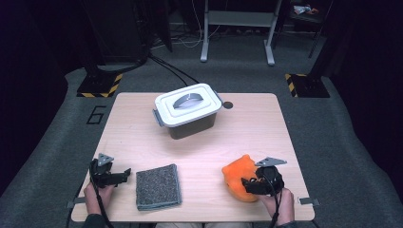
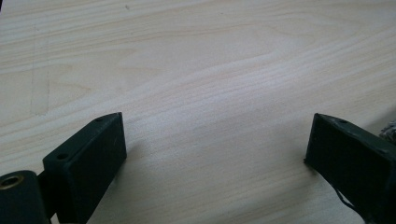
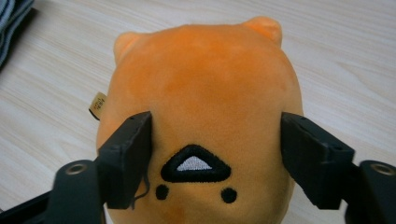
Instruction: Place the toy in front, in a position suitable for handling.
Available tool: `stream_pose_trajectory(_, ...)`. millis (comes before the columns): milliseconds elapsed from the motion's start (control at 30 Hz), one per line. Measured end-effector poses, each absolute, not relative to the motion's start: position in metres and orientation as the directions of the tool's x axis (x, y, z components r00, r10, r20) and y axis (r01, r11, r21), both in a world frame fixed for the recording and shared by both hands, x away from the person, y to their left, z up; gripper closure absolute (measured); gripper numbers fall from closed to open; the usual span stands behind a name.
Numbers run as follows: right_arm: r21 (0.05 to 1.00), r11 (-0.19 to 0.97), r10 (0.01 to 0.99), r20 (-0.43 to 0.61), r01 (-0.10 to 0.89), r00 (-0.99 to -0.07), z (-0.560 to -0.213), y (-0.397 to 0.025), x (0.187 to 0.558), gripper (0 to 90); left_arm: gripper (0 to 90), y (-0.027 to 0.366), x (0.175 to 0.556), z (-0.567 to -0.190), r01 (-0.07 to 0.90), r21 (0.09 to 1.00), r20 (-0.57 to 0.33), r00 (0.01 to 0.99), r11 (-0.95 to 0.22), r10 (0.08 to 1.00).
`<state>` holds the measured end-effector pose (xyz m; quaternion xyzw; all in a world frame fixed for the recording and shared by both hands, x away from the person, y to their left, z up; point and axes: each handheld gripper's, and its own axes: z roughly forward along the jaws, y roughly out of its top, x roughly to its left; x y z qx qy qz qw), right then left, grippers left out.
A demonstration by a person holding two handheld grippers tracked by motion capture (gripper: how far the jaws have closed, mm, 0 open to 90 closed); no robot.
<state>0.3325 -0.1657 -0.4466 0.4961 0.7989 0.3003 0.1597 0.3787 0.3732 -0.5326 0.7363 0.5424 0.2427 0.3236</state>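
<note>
Resting on the wooden table [image 1: 266, 123], right tongs [image 3: 215, 154] grip the orange plush [image 3: 205, 93].

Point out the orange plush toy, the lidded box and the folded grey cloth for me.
orange plush toy [image 3: 205, 88]: right gripper view, on its rounded top.
lidded box [image 1: 189, 103]: high view, on the lid's handle.
folded grey cloth [image 1: 157, 186]: high view, on its top face.

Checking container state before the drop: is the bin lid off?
No, the white lid sits closed on the bin in the high view, handle folded flat.
</note>
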Motion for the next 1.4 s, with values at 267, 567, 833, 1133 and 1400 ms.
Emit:
stream_pose_trajectory(267, 0.624, 0.348, 0.880, 0.039, 0.699, -0.473, -0.451, -0.168, 0.332, 46.1, 4.6, 0.373, 0.379, -0.533, 0.642, 0.740, 0.006, 0.294, -0.202, 0.956)
stream_pose_trajectory(567, 0.634, 0.345, 0.873, 0.053, 0.692, -0.484, -0.451, -0.170, 0.332, 60.6, 4.6, 0.373, 0.379, -0.533, 0.642, 0.740, 0.007, 0.293, -0.202, 0.956)
stream_pose_trajectory(833, 0.675, 0.374, 0.844, 0.037, 0.636, -0.535, -0.442, -0.168, 0.332, 63.8, 4.6, 0.373, 0.379, -0.533, 0.642, 0.740, 0.007, 0.293, -0.202, 0.956)
stream_pose_trajectory(1133, 0.713, 0.411, 0.813, -0.006, 0.567, -0.582, -0.426, -0.163, 0.344, 63.5, 4.7, 0.373, 0.379, -0.533, 0.641, 0.740, 0.007, 0.294, -0.203, 0.956)
stream_pose_trajectory(1400, 0.724, 0.470, 0.768, -0.053, 0.505, -0.638, -0.416, -0.155, 0.363, 63.1, 4.7, 0.373, 0.379, -0.533, 0.642, 0.740, 0.007, 0.294, -0.203, 0.956)
